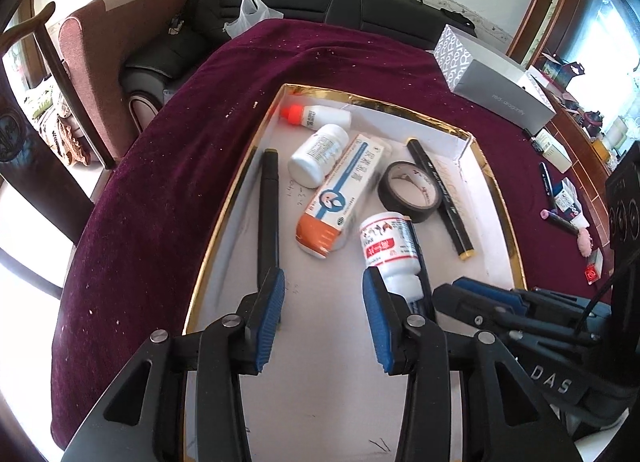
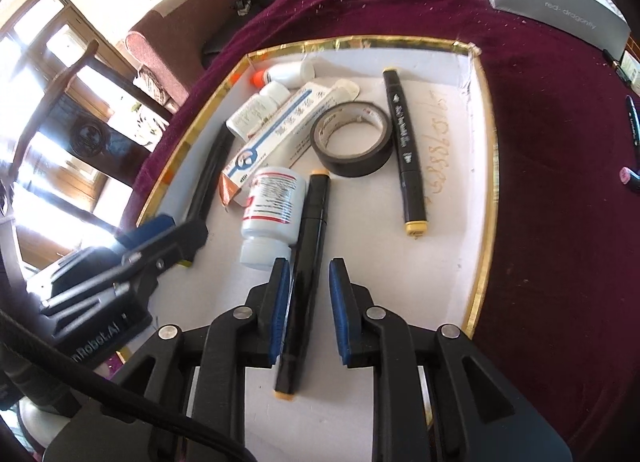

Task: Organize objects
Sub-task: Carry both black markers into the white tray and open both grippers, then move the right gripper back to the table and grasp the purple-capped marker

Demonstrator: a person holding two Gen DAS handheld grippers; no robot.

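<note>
A gold-rimmed white tray [image 1: 224, 222] [image 2: 486, 182] holds a tape roll [image 1: 416, 214] [image 2: 352, 168], an ointment box [image 1: 340, 194], two white bottles [image 1: 318, 156] at the back and a yellow-capped marker [image 2: 404, 150]. My left gripper [image 1: 324, 302] [image 2: 172, 234] stands open over bare tray floor. A black marker [image 1: 268, 218] lies by its left finger and a red-labelled bottle [image 1: 390, 250] [image 2: 272, 210] lies by its right finger. My right gripper [image 2: 310, 294] [image 1: 452, 292] is open, with another black marker [image 2: 308, 262] lying on the tray between its pads, a gap showing on the right side.
The tray sits on a purple cloth [image 1: 180, 142]. A grey box [image 1: 496, 82] [image 2: 560, 2] stands at the back right. More markers [image 2: 632, 122] and small items [image 1: 568, 202] lie on the cloth to the right. A black sofa [image 1: 320, 2] is behind the table.
</note>
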